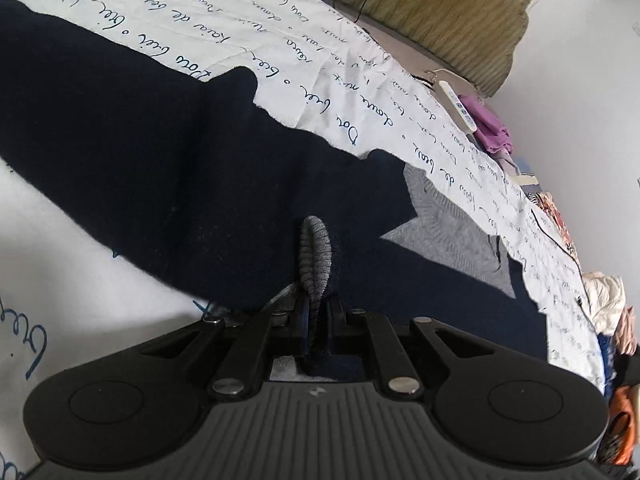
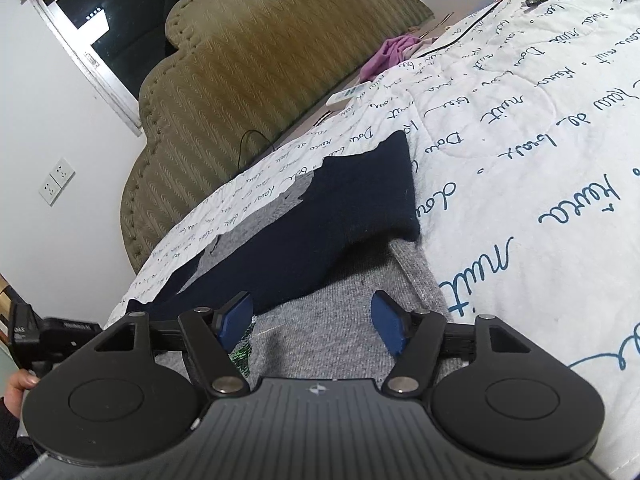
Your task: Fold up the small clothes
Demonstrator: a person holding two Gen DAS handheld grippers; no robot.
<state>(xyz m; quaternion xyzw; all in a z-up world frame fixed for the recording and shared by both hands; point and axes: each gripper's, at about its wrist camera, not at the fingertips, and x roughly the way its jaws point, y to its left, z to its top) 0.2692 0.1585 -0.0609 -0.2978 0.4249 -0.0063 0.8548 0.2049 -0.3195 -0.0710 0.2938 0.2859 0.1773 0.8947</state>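
Note:
A small navy sweater with a grey star patch lies on a white quilt with blue handwriting. My left gripper is shut on the sweater's grey ribbed edge, which sticks up between the fingers. In the right wrist view the sweater's navy sleeve lies folded over its grey part. My right gripper is open just above that grey fabric, with blue pads apart and nothing between them.
An olive padded headboard runs along the bed's far side, with a window beyond it. A white remote, purple cloth, a black cable and piled clothes lie at the quilt's edges.

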